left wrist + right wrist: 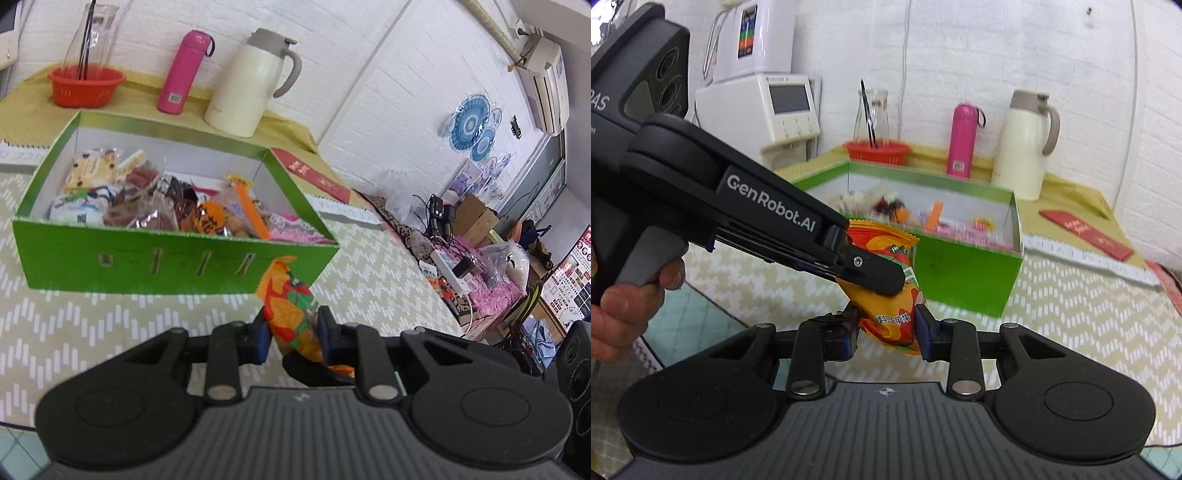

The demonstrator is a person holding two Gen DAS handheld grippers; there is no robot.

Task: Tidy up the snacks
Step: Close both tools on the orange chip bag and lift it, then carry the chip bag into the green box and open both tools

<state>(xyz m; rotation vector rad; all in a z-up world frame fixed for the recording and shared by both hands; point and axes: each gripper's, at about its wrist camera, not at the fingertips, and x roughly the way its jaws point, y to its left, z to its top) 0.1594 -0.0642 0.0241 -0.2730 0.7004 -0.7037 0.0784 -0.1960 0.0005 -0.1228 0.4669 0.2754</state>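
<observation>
Left wrist view: the left gripper (pixel 291 334) pinches an orange, red and green snack packet (pixel 290 302) between its blue-padded fingers, held above a tablecloth (pixel 110 314) with a pale zigzag pattern. Just beyond the packet stands an open green box (pixel 177 264), nearly full of assorted wrapped snacks. Behind the box, on a yellow cloth, sit a red basket (pixel 86 86) with a glass carafe in it, a pink flask (pixel 184 72) and a cream jug (pixel 251 83) with a grey handle. A red envelope (pixel 314 173) lies to the right of the box.

Right wrist view: the right gripper (pixel 886 332) has its jaws closed against the lower end of the same packet (pixel 890 325), one pad on each side. The left gripper (pixel 875 273) comes in from the left and clamps the packet higher up, so both tools hold it at once, in the air, in front of the green box (pixel 960 273). A person's hand (pixel 631 295) wraps the left tool's grey handle. A white appliance with a screen (pixel 768 110) stands at the wall behind.
</observation>
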